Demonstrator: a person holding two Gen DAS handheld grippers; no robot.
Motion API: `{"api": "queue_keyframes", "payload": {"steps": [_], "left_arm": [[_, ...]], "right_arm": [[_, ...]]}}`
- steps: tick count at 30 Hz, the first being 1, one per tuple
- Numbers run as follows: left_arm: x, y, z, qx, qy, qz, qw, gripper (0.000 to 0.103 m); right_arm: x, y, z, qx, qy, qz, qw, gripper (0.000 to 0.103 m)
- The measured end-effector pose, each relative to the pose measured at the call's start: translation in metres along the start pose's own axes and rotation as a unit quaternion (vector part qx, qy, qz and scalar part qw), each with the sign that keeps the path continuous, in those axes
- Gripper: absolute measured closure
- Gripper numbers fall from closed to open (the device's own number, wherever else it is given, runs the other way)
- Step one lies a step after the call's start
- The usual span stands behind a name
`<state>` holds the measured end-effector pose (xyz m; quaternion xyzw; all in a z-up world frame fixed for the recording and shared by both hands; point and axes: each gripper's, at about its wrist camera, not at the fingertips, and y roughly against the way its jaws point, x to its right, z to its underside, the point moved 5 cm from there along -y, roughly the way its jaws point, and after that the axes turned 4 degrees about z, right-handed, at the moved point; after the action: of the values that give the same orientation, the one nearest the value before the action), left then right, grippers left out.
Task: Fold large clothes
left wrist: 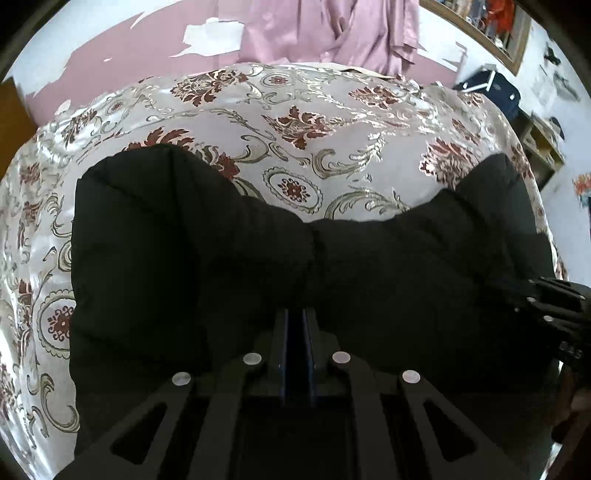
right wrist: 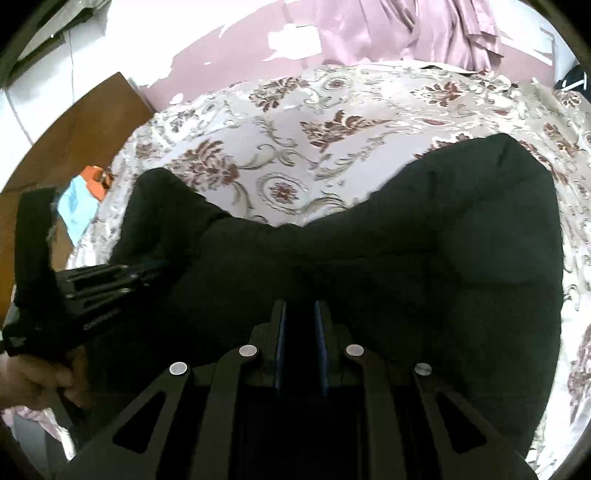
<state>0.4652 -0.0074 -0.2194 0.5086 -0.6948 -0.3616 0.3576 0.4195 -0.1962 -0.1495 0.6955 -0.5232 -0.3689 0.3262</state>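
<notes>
Right at the tips of the left claw (left wrist: 298, 314) sits a big black puffy garment (left wrist: 192, 266), maybe a thick coat. The two flat fingers are close together with only a thin dark gap, and the cloth bunches up just in front of them. I think the claw is pinching a fold, but the cloth and the gap are both so dark that I cannot tell for sure. The right claw (right wrist: 301, 306) looks much the same: its fingers are a bit wider apart, the black cloth is pulled into a tight waist just ahead, and I cannot tell if it really has hold. Each claw shows up at the side of the other's picture, so they are near each other on the same edge. The garment lies across the bed, spread out to both sides of the claws, with a puffy lump on each end. Beyond it is the shiny flowered bedspread (left wrist: 295, 110), and past that hangs a pink curtain (left wrist: 332, 29). What could go wrong? The coat is thick and slippery, so it may slide out of a thin pinch when lifted. If only one claw holds, the fold will go crooked. The bedspread is smooth too, so it might get dragged along or caught with the coat.
</notes>
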Motion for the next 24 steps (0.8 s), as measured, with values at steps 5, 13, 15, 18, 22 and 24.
{"api": "queue_keyframes", "payload": {"steps": [5,13,15,18,22,24], "left_arm": [[-0.002,-0.006,0.011,-0.002,-0.016,-0.002,0.9999,0.093],[0.000,-0.020,0.019,-0.004,-0.025,-0.024,0.9994,0.093],[0.001,-0.022,0.021,-0.005,-0.024,-0.028,0.9993,0.093],[0.003,-0.026,0.024,-0.009,-0.031,-0.040,0.9987,0.093],[0.007,-0.027,0.026,-0.017,-0.046,-0.057,0.9972,0.093],[0.007,-0.026,0.025,-0.022,-0.043,-0.059,0.9971,0.093]], "right_arm": [[0.006,-0.014,0.016,-0.019,0.031,0.007,0.999,0.090],[0.018,-0.041,0.024,-0.043,-0.012,-0.012,0.999,0.094],[0.017,-0.045,0.026,-0.046,-0.006,-0.008,0.999,0.094],[0.012,-0.049,0.027,-0.052,0.001,-0.001,0.999,0.094],[0.008,-0.053,0.026,-0.063,0.017,0.014,0.998,0.094],[0.005,-0.054,0.026,-0.066,0.023,0.023,0.997,0.094]]}}
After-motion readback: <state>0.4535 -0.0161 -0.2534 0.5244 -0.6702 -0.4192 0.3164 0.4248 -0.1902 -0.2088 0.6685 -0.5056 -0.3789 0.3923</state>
